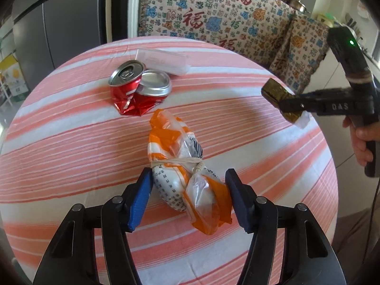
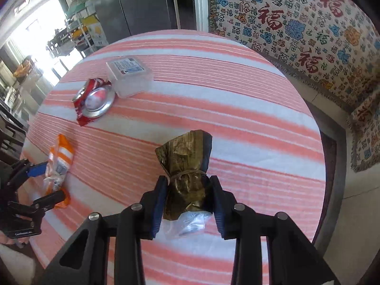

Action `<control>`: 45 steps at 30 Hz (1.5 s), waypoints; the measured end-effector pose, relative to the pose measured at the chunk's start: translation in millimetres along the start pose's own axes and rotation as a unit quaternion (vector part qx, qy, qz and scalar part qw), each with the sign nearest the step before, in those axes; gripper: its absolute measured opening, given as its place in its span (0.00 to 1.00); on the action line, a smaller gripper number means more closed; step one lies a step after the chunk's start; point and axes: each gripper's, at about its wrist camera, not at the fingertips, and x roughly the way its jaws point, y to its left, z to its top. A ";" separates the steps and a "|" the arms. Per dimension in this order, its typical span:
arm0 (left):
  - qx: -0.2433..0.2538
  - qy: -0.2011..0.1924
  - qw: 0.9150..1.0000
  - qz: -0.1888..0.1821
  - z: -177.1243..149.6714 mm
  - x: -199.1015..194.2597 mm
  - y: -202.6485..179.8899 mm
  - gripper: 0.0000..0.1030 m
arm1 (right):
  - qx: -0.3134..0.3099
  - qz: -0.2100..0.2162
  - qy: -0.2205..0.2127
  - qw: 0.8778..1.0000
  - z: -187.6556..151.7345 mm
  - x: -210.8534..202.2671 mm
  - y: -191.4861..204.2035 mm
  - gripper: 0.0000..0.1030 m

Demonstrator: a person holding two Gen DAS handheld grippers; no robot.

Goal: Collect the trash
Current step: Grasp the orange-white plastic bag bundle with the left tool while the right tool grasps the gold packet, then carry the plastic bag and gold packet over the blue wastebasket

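An orange-and-white plastic bag bundle [image 1: 175, 147], tied with a pale band, lies on the striped round table [image 1: 71, 142]. My left gripper [image 1: 188, 175] has its blue pads pressed against both sides of the bundle's near end; the right wrist view shows the same bundle [image 2: 60, 156] between the left gripper's [image 2: 51, 181] fingers. My right gripper [image 2: 188, 180] is shut on a dark golden-brown wrapper bundle [image 2: 185, 156] with clear plastic at its bottom. The right gripper [image 1: 287, 105] holds that bundle [image 1: 273, 90] in the air over the table's right edge.
A crushed red can [image 1: 135, 87] and a clear plastic box [image 1: 166, 59] sit at the table's far side. A patterned cloth [image 1: 213, 11] hangs behind the table, with a grey fridge [image 1: 59, 23] at the left. A hand [image 1: 361, 140] grips the right handle.
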 end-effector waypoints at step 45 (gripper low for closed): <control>0.122 0.012 0.984 -0.130 11.5 -8.6 -209.9 0.61 | 0.208 -0.028 -0.108 0.972 -183.8 -118.8 -122.8 0.27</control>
